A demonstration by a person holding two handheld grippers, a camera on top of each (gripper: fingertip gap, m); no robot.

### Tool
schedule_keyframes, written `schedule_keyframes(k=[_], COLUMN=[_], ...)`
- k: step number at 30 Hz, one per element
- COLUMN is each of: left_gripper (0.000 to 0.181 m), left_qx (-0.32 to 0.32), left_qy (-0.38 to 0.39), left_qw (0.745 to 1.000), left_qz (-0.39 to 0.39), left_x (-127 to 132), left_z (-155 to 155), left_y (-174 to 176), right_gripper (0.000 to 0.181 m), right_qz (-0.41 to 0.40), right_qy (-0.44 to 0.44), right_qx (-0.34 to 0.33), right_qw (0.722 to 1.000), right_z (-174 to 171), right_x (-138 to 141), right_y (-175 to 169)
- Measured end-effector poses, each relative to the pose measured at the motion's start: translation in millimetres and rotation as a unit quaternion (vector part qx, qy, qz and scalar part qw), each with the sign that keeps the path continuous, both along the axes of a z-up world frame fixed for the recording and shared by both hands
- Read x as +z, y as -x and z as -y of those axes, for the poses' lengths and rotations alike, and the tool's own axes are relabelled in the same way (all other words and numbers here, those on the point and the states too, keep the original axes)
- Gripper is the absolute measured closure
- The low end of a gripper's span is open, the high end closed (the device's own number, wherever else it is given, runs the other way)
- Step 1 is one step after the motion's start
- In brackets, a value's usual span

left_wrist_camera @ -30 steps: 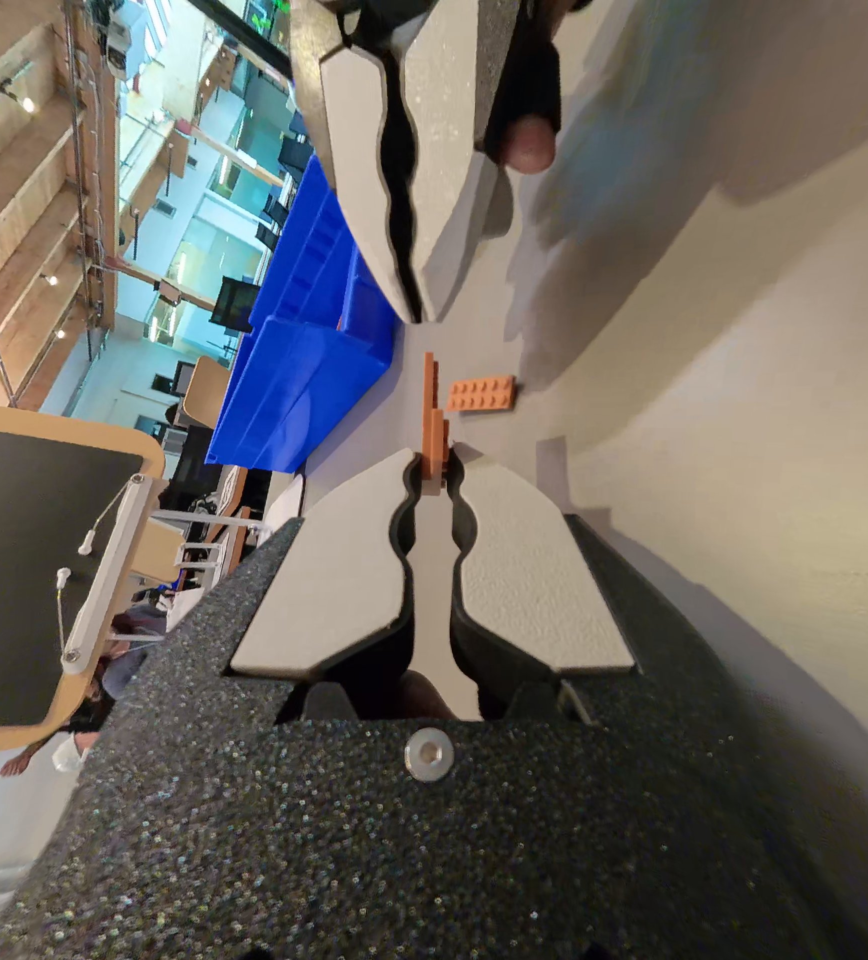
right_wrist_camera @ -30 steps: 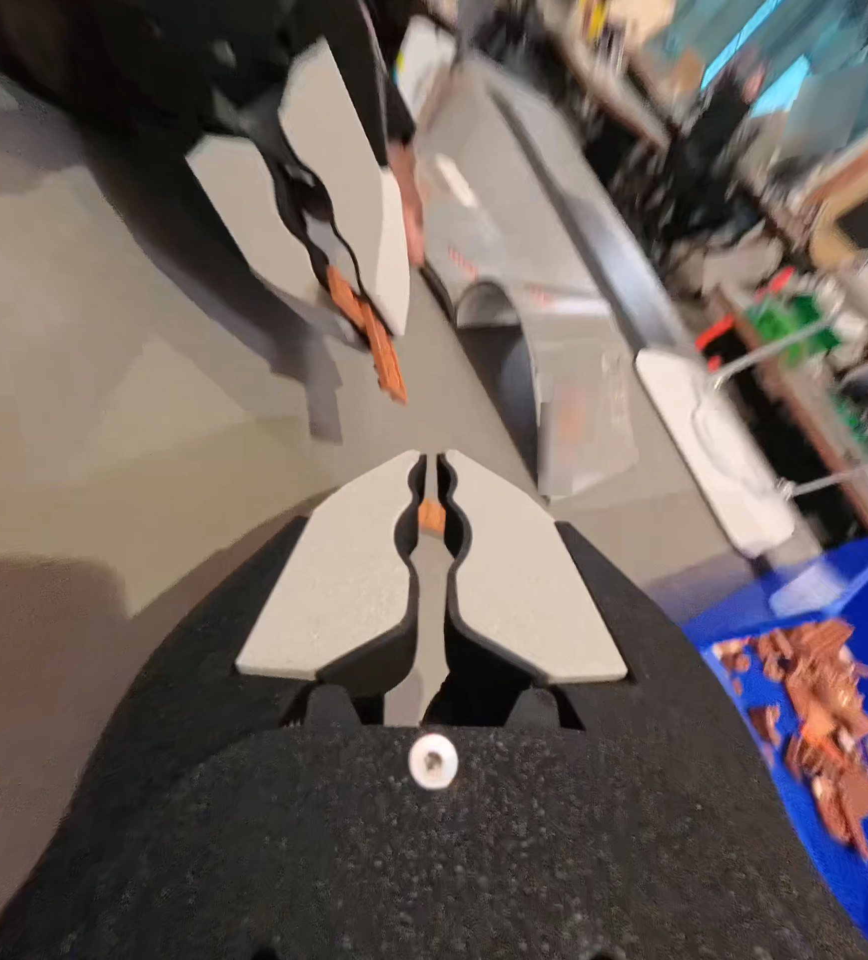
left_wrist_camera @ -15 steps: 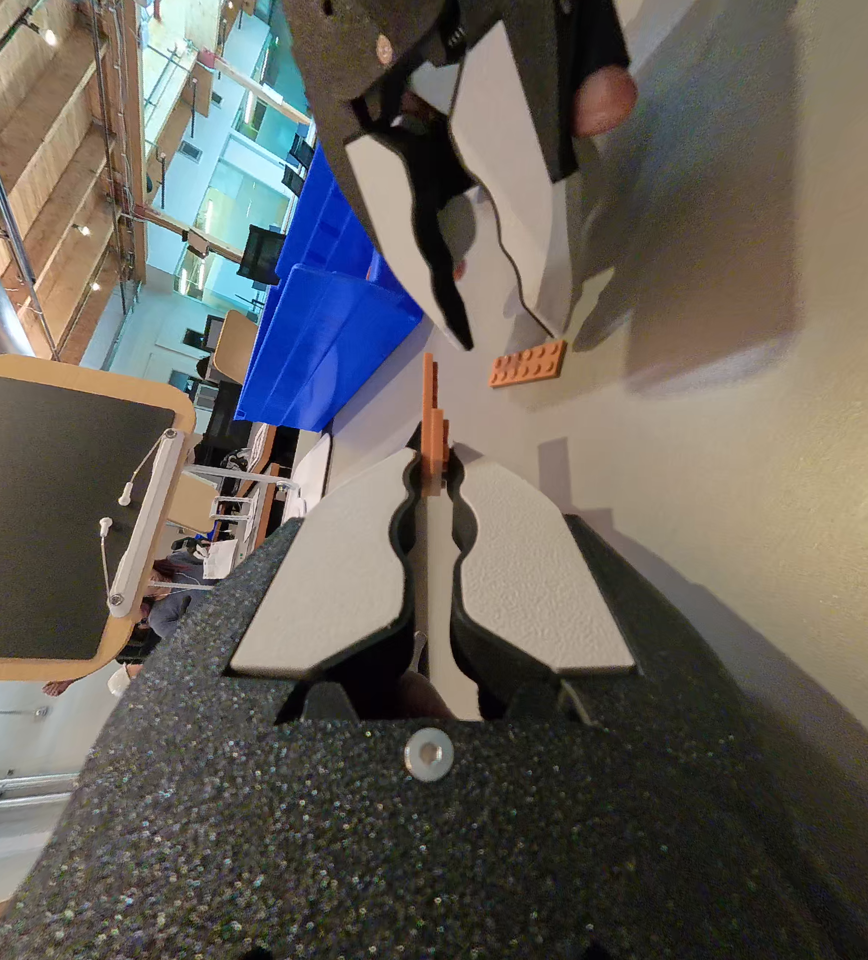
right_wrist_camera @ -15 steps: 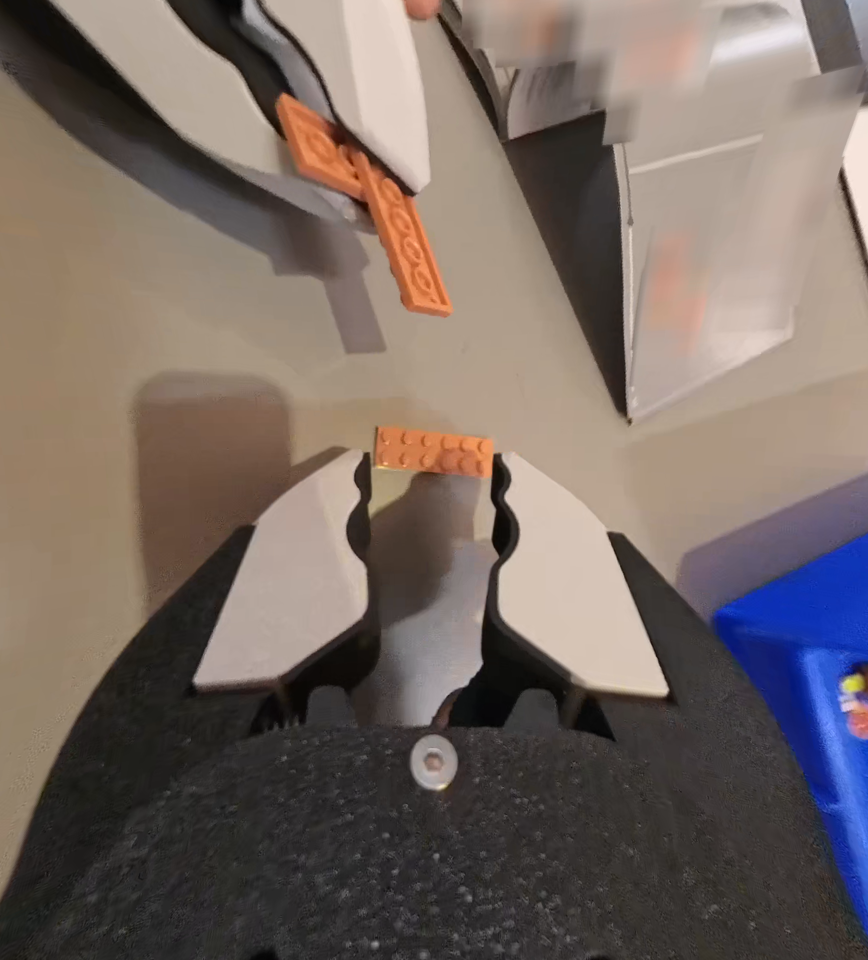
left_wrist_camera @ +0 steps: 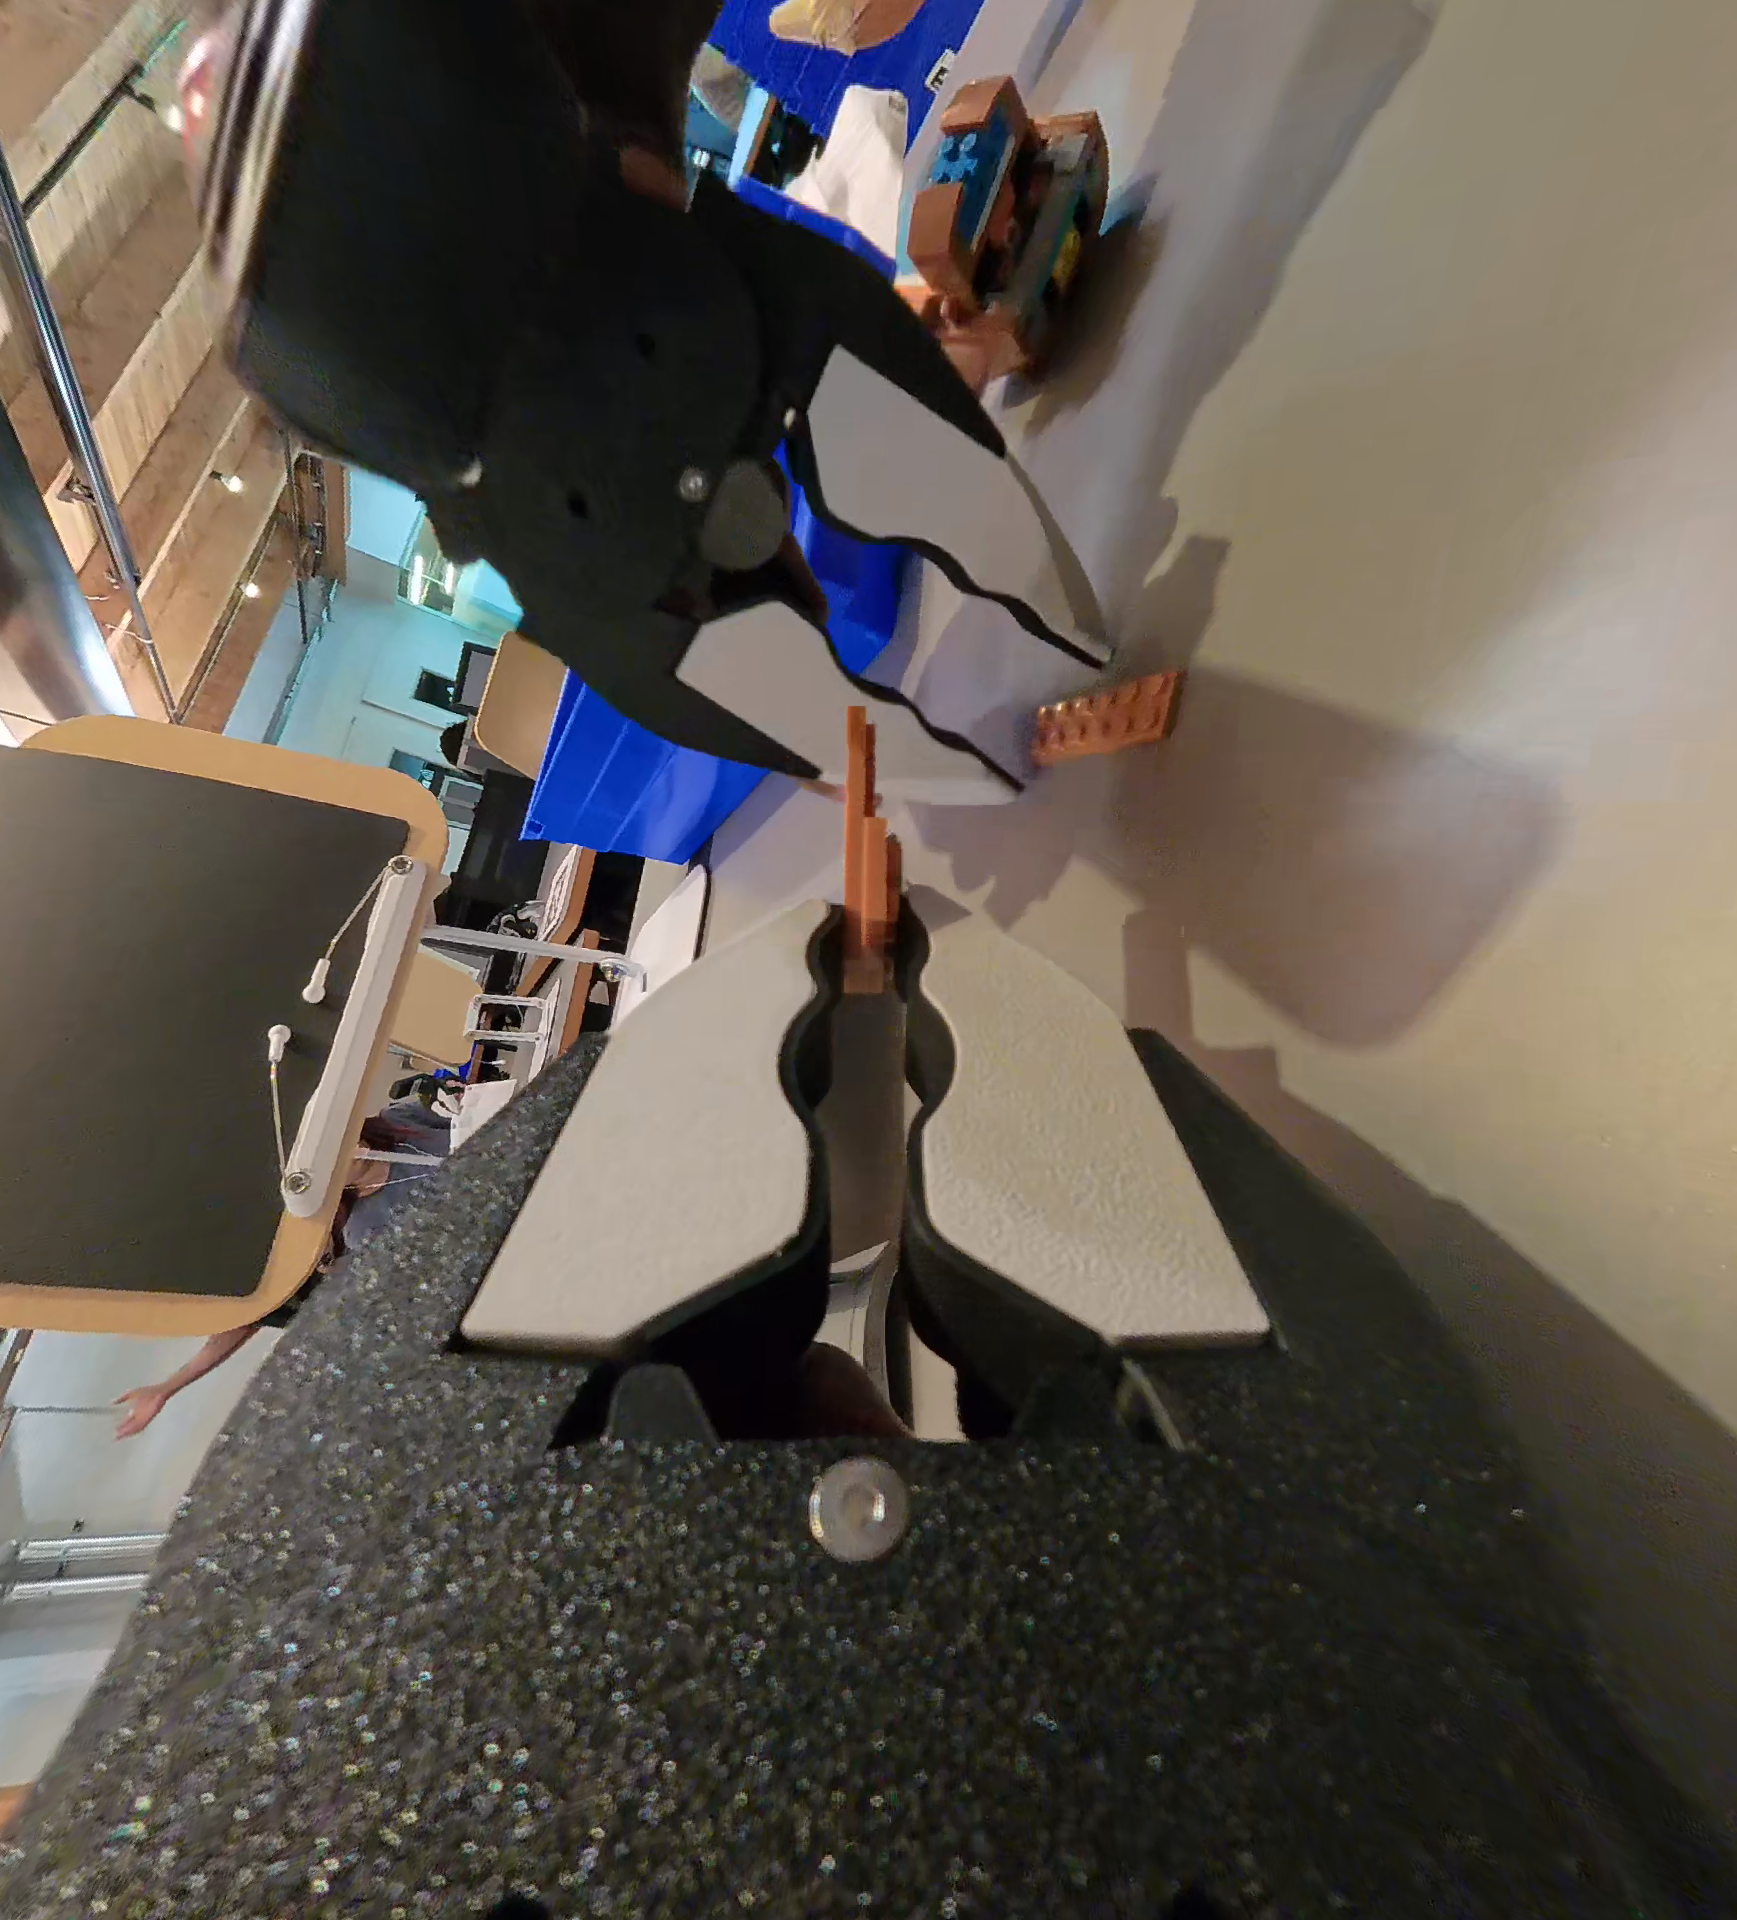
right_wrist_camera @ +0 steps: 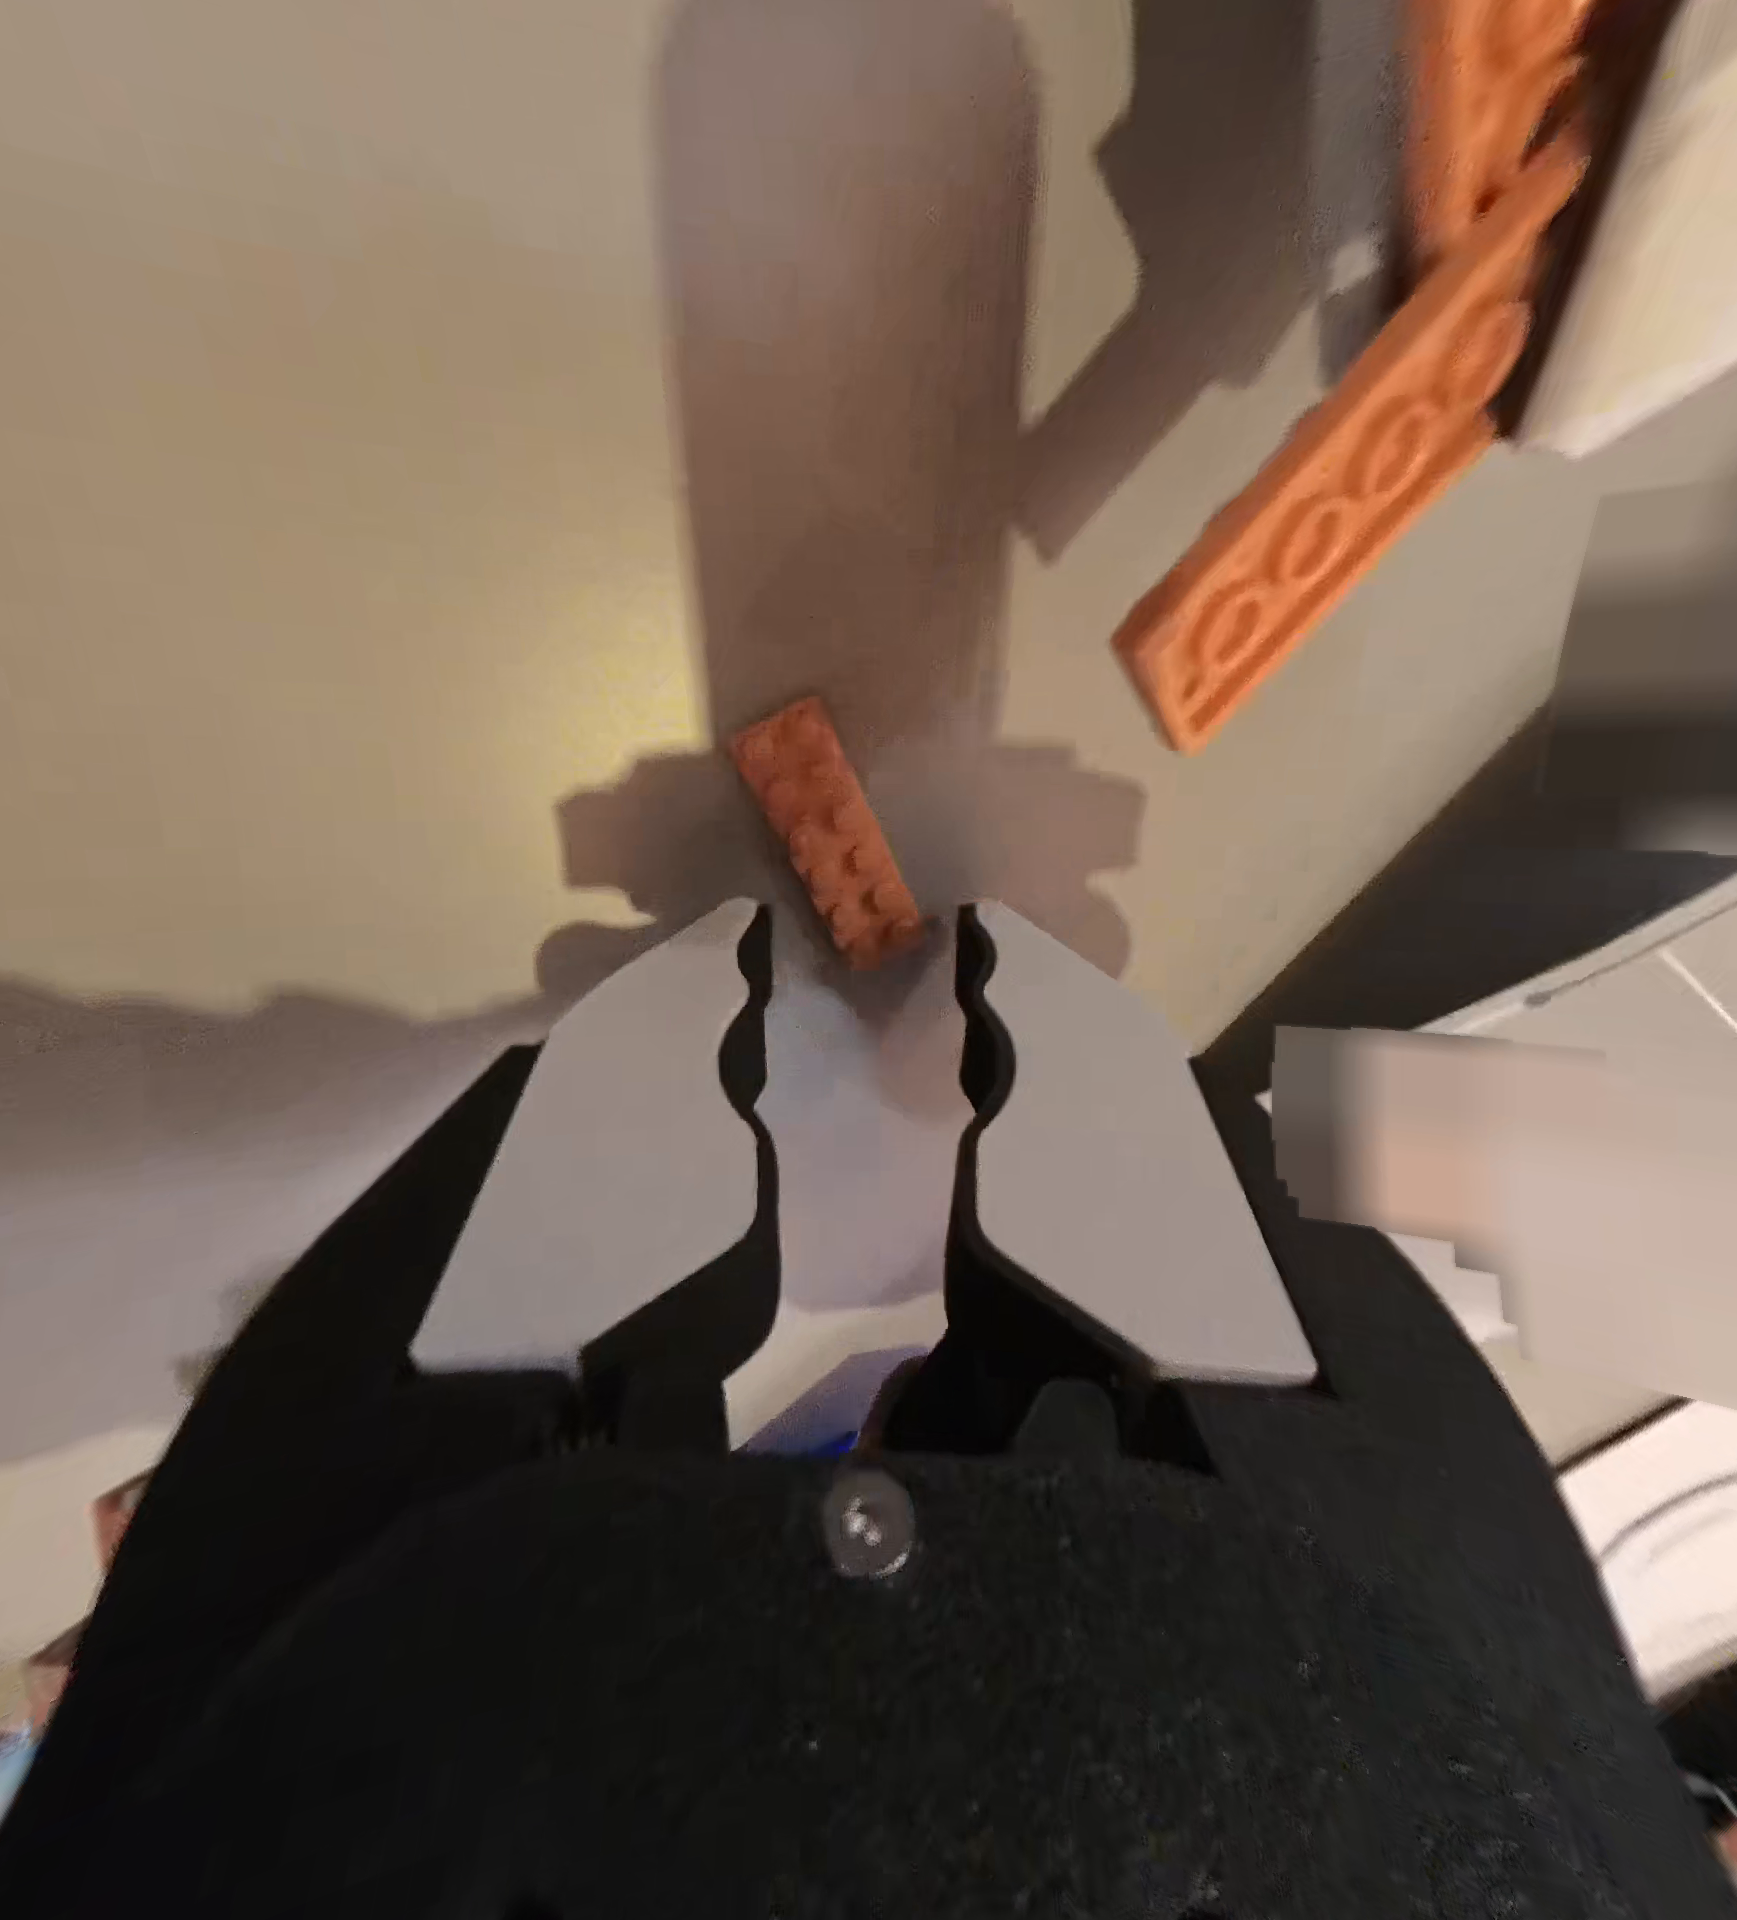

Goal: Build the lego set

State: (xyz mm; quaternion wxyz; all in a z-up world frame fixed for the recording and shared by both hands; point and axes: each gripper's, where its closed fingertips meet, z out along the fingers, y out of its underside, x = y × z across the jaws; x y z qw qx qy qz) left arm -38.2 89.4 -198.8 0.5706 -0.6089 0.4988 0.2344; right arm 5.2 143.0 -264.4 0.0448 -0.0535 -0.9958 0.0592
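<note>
My left tool [left_wrist_camera: 869,925] is pinching a small stack of orange plates [left_wrist_camera: 866,831], two joined so far, held edge-on at 12 o'clock from its tips. My right tool [right_wrist_camera: 859,914] is spread, tips down over the loose orange plate [right_wrist_camera: 828,831] lying flat on the bench [right_wrist_camera: 272,468], not yet gripped. I judge the build early (a finished-looking brown model [left_wrist_camera: 1020,208] stands at 1 o'clock, far off). Left: grip this plate, then press it on.
</note>
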Motion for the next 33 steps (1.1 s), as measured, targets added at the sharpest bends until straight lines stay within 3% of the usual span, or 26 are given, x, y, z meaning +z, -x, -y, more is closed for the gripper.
schedule_keyframes(k=[6,11,14,17,20,25,33], left_gripper=[0.172,0.172,0.172,0.173,0.172,0.172,0.173], left_qx=[-0.007,-0.001,0.008,0.020,0.036,0.041,0.058], left_qy=[0.023,0.119,0.189,0.238,0.280,0.288,0.281], left_qw=[1.000,0.991,0.974,0.952,0.929,0.917,0.910], left_qz=[0.007,0.065,0.123,0.190,0.240,0.274,0.300], left_x=[-5,-25,-35,-39,-43,-39,-35], left_z=[2,4,6,6,4,3,0], left_y=[1,2,4,1,-2,-5,1], right_gripper=[0.163,0.164,0.164,0.164,0.164,0.164,0.164], right_qz=[0.043,-0.116,-0.245,-0.360,-0.424,-0.491,-0.527], right_qy=[-0.022,-0.028,-0.007,0.025,0.056,-0.021,-0.145], right_qx=[-0.054,-0.152,-0.231,-0.307,-0.354,-0.349,-0.305], right_qw=[0.997,0.981,0.941,0.880,0.832,0.798,0.779], right_z=[1,0,-4,-3,9,19,21], right_x=[-2,6,26,51,65,76,70], right_y=[0,16,20,23,27,33,34])
